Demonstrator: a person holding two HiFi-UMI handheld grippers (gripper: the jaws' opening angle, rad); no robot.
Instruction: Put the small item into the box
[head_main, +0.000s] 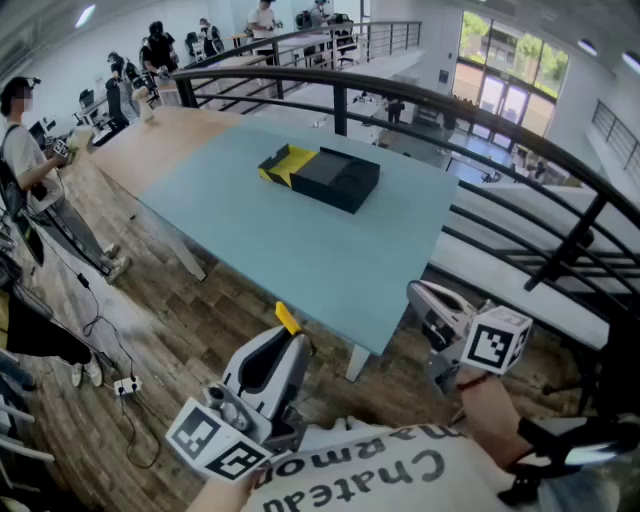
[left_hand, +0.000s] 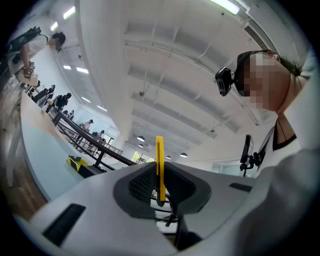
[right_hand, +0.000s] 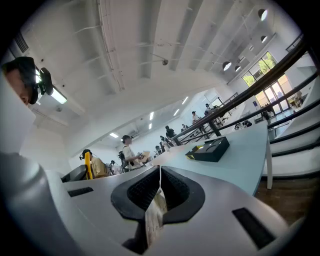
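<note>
A black box (head_main: 335, 178) with a yellow part (head_main: 281, 164) at its left end lies on the far half of the pale blue table (head_main: 300, 250). Both grippers are off the table, near its front edge and close to my body. My left gripper (head_main: 288, 338) is shut on a thin yellow strip (head_main: 287, 318), which stands upright between the jaws (left_hand: 159, 165). My right gripper (head_main: 425, 297) is shut on a small pale packet (right_hand: 156, 216) that hangs below the closed jaws. From both gripper views the box (left_hand: 82, 167) (right_hand: 210, 149) is far ahead.
A dark curved railing (head_main: 420, 100) runs behind the table and down the right side. Wooden floor (head_main: 150, 330) with cables and a power strip (head_main: 125, 385) lies to the left. A person (head_main: 30, 150) stands at the far left, and others are at desks beyond.
</note>
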